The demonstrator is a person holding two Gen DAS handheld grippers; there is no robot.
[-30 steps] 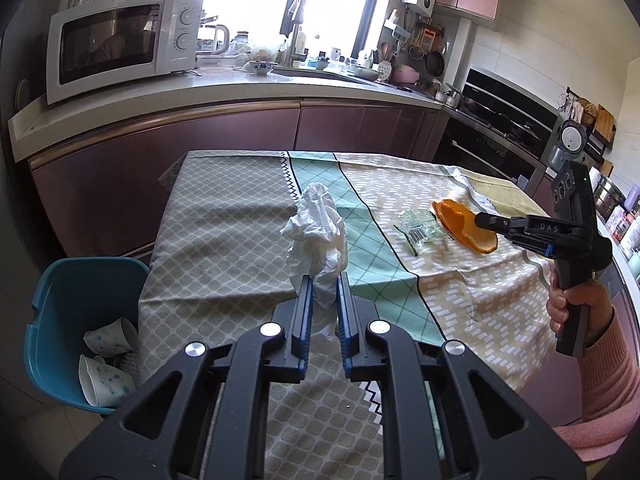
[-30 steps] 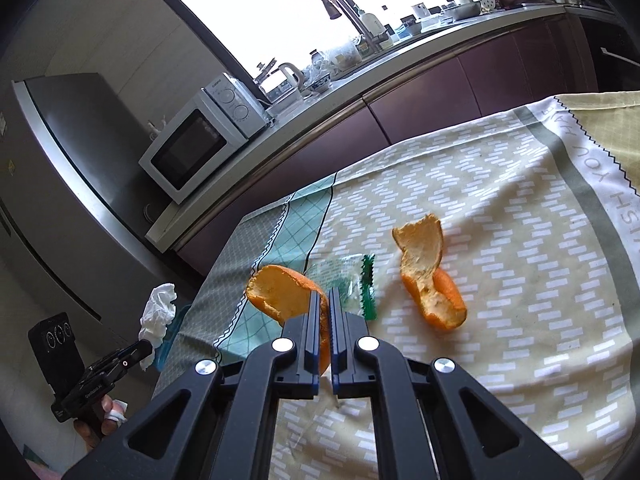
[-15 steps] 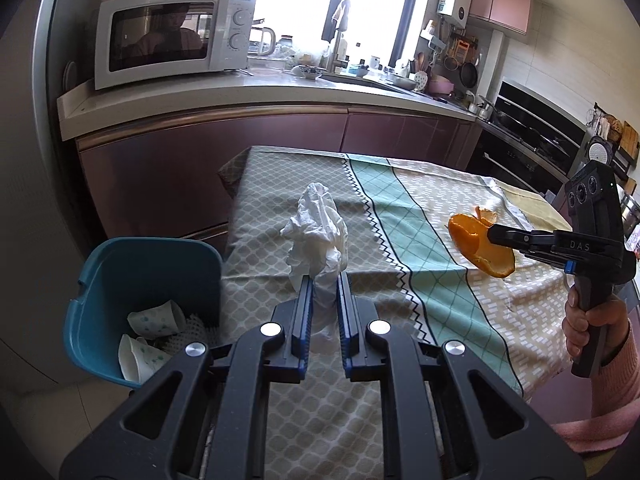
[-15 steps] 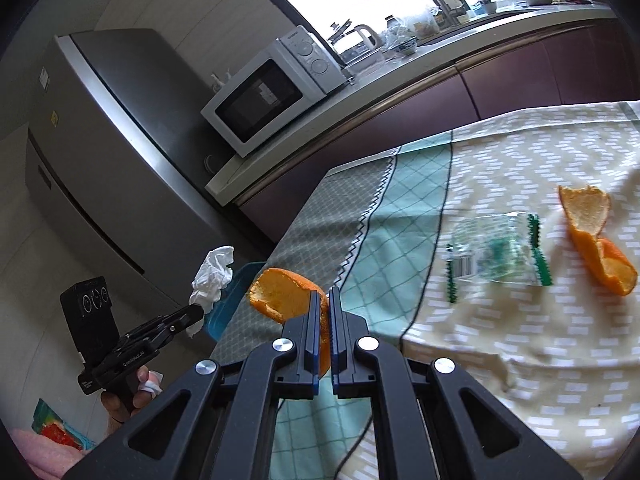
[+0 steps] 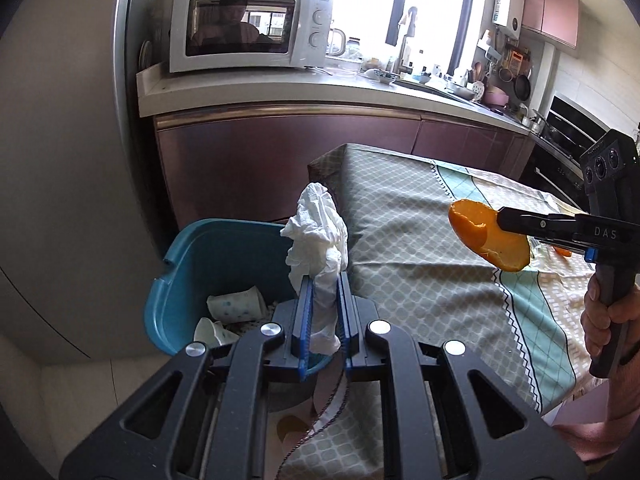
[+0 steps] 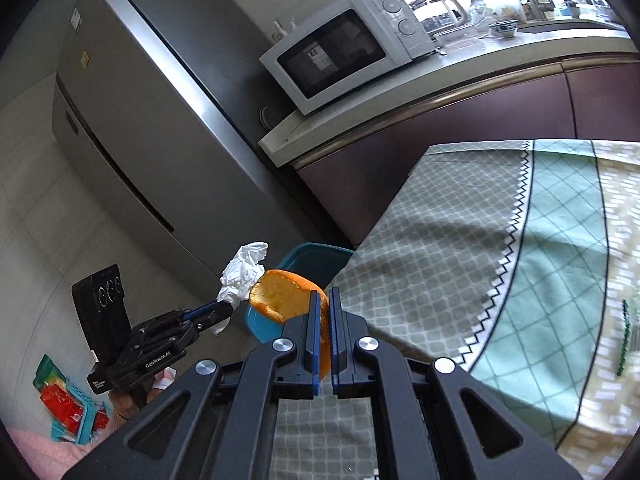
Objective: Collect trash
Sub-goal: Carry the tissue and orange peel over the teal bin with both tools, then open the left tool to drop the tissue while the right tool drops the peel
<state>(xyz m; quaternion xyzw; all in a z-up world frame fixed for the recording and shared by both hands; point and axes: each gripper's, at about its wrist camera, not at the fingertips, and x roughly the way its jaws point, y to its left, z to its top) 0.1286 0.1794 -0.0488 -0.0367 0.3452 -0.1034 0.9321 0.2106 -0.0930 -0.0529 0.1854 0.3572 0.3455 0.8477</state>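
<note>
Left gripper: clenched on a crumpled white tissue, held in the air at the near edge of the blue bin.
Right gripper: clenched on a piece of orange peel, held above the corner of the bench, short of the bin.
Bin: stands on the floor just beside the bench corner; paper cups lie inside.
Left on the bench: a clear wrapper with green edging shows at the far right of the right wrist view; other scraps cannot be told from here.
Step in hand: judged to be carrying both pieces to the bin for dropping.
How to do it well: bring the tissue over the middle of the opening, not the rim, before letting go; tissue is light and may cling to the pads, so open wide.
Peel: bring it clear of the cloth edge, over the bin, then release.
Risk: the two grippers crowd each other over one small opening; dropping one at a time looks safer.
</note>
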